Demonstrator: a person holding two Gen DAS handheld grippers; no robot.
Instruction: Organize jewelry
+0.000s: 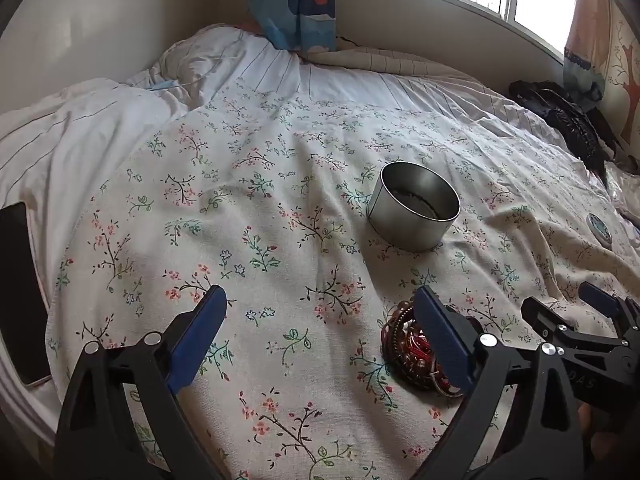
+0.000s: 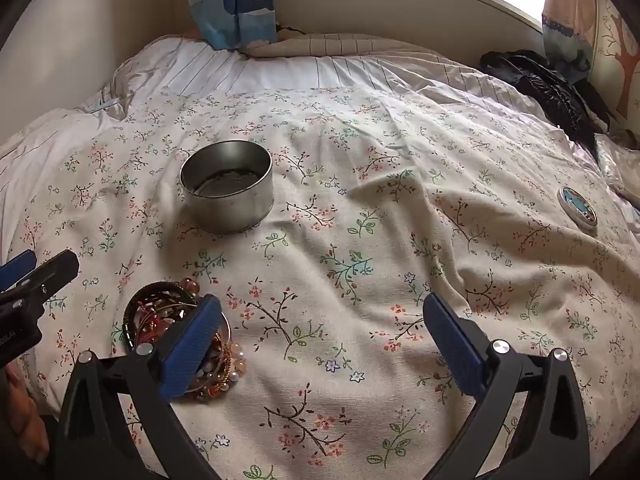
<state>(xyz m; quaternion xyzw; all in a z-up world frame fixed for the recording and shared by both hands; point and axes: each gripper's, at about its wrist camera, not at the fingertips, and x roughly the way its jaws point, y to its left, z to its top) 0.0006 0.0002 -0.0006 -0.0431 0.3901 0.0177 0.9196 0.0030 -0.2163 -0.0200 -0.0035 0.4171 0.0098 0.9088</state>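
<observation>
A pile of jewelry [image 1: 404, 344] [image 2: 168, 320], red and brown beaded bracelets with pearls and gold rings, lies on the floral bedspread [image 1: 280, 220]. Beyond it stands a round open metal tin [image 1: 414, 210] [image 2: 226, 196]. My left gripper [image 1: 320, 300] is open above the cloth, its right finger partly covering the pile. My right gripper [image 2: 322, 308] is open too, with its left finger over the pile's right side. Nothing sits between either pair of fingers. The tin's decorated round lid [image 2: 577, 206] [image 1: 599, 230] lies far right.
A dark phone [image 1: 20, 292] rests at the bed's left edge. A black jacket [image 2: 544, 88] is heaped at the back right under the window. Striped bedding [image 1: 100, 128] is bunched at the back left beside a blue curtain [image 1: 292, 4].
</observation>
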